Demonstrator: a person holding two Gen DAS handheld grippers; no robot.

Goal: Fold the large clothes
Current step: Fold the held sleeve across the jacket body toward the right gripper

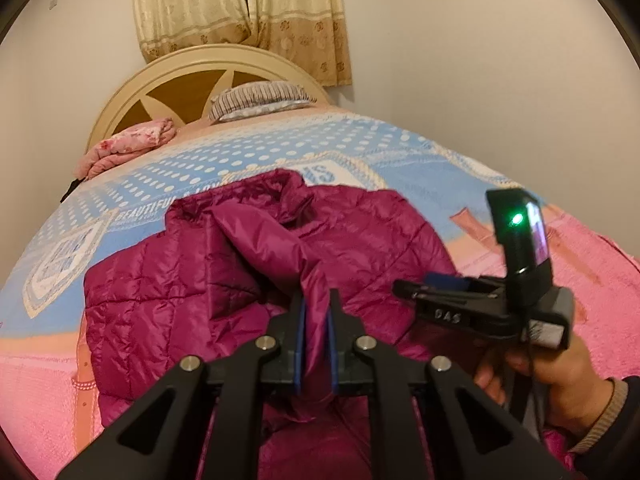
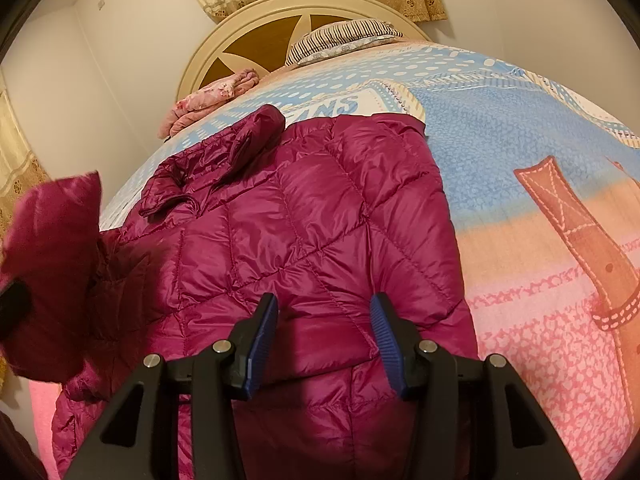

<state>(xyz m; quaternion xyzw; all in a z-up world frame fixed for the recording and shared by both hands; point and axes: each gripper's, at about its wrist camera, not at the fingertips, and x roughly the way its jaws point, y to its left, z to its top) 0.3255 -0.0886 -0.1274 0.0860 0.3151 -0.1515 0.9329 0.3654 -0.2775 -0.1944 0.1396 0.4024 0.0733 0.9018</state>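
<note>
Magenta quilted puffer jacket (image 2: 304, 216), glossy sleeve (image 1: 304, 256) pinched by left gripper (image 1: 316, 320)

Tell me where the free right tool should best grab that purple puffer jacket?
Probably the jacket's right side edge, coming in from the bare blanket. That edge lies flat and exposed, thin enough for the open jaws of the right gripper.

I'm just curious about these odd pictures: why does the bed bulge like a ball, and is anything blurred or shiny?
Both views: the fisheye lens bows the blue-and-pink patterned bedspread and darkens the corners. Right wrist view: the lifted sleeve at left is blurred, and warm light glints off the glossy magenta quilted jacket.
</note>
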